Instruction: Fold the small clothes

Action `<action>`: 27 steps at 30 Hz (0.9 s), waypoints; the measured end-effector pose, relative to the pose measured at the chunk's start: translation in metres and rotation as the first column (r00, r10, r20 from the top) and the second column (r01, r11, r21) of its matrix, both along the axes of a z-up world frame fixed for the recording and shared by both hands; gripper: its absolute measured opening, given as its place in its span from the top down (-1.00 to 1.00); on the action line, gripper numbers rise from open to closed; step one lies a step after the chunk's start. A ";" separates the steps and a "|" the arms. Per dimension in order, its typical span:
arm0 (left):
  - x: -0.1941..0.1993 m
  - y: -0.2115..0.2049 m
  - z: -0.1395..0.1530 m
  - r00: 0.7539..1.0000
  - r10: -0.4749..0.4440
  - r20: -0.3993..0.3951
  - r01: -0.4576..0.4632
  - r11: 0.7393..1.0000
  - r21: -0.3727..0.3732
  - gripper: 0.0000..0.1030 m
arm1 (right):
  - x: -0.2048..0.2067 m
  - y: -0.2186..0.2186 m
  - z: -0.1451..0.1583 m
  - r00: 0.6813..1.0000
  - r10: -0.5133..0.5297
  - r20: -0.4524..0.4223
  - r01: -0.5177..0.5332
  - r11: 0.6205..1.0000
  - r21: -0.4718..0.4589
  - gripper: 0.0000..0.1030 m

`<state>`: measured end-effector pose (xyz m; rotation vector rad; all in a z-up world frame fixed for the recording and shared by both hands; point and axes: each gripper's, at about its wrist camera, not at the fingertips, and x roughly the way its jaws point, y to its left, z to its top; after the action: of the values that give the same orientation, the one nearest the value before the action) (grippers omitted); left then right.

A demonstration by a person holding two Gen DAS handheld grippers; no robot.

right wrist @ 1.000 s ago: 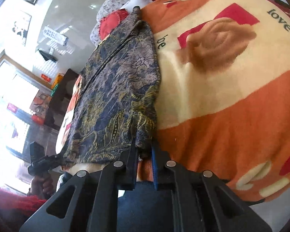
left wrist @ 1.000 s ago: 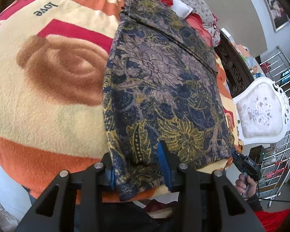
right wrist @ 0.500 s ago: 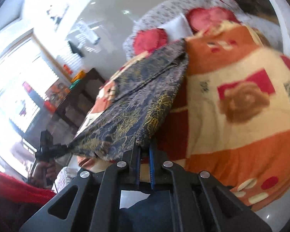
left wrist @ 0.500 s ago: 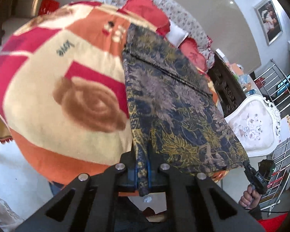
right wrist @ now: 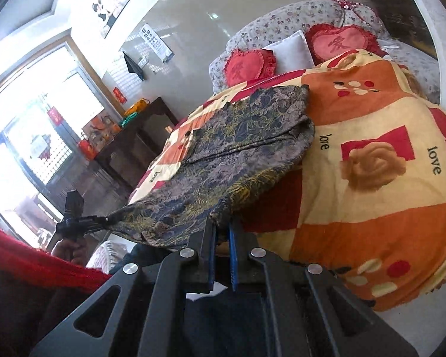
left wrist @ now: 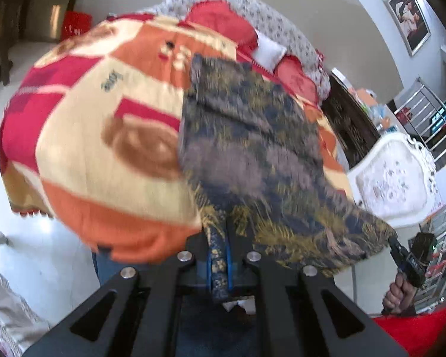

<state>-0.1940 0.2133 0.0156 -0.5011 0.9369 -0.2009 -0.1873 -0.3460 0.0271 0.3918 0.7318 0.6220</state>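
A dark blue, grey and gold floral garment (left wrist: 252, 154) lies lengthwise on an orange, cream and red blanket (left wrist: 104, 148) over a bed. Its near hem is lifted off the bed. My left gripper (left wrist: 218, 238) is shut on one near corner of the garment. My right gripper (right wrist: 221, 226) is shut on the other near corner of the garment (right wrist: 232, 154). In the left wrist view the right gripper (left wrist: 401, 250) shows at the garment's far right corner. In the right wrist view the left gripper (right wrist: 101, 218) shows at its left corner. The far end rests on the blanket (right wrist: 371, 154).
Red heart cushions (right wrist: 246, 65) and a white pillow (right wrist: 291, 50) sit at the bed's head. A dark wooden cabinet (right wrist: 133, 148) stands beside the bed. A white ornate chair (left wrist: 392, 175) and a metal rack (left wrist: 431, 113) stand to the right. Tiled floor (left wrist: 44, 253) lies to the left.
Both grippers rose and pulled back with the garment's near corners. The left gripper closed on its corner. The near hem now hangs lifted and taut between them.
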 end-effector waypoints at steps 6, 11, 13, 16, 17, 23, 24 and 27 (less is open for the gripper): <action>0.051 -0.017 0.004 0.991 0.034 0.129 -0.050 0.992 0.120 0.88 | 0.060 0.006 -0.004 0.995 -0.094 0.044 0.096 0.994 -0.047 1.00; 0.105 -0.013 -0.027 0.986 0.132 0.105 -0.138 0.989 0.051 0.88 | 0.108 0.017 -0.017 0.983 -0.171 0.063 0.177 0.980 -0.093 1.00; 0.130 -0.008 -0.035 0.979 0.176 0.098 -0.179 0.983 0.026 0.88 | 0.129 0.022 -0.022 0.980 -0.183 0.075 0.191 0.975 -0.115 1.00; 0.162 -0.010 -0.037 0.976 0.182 0.116 -0.188 0.981 0.047 0.88 | 0.164 0.030 -0.027 0.977 -0.197 0.087 0.208 0.968 -0.142 1.00; 0.177 -0.011 -0.036 0.976 0.181 0.122 -0.188 0.981 0.049 0.88 | 0.177 0.032 -0.029 0.975 -0.205 0.088 0.217 0.964 -0.152 1.00; 0.237 -0.010 -0.031 0.970 0.186 0.158 -0.199 0.977 0.074 0.88 | 0.246 0.038 -0.039 0.963 -0.258 0.078 0.268 0.948 -0.174 1.00; 0.244 -0.009 -0.031 0.969 0.189 0.158 -0.202 0.977 0.072 0.88 | 0.258 0.038 -0.041 0.960 -0.269 0.074 0.278 0.944 -0.178 1.00; 0.268 -0.006 -0.037 0.969 0.200 0.143 -0.212 0.974 0.074 0.88 | 0.277 0.039 -0.047 0.955 -0.291 0.064 0.298 0.937 -0.183 1.00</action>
<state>0.0744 0.2072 -0.0211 -0.4925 0.7523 -0.0041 0.0896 -0.3074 -0.0200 0.3043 0.6755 0.2716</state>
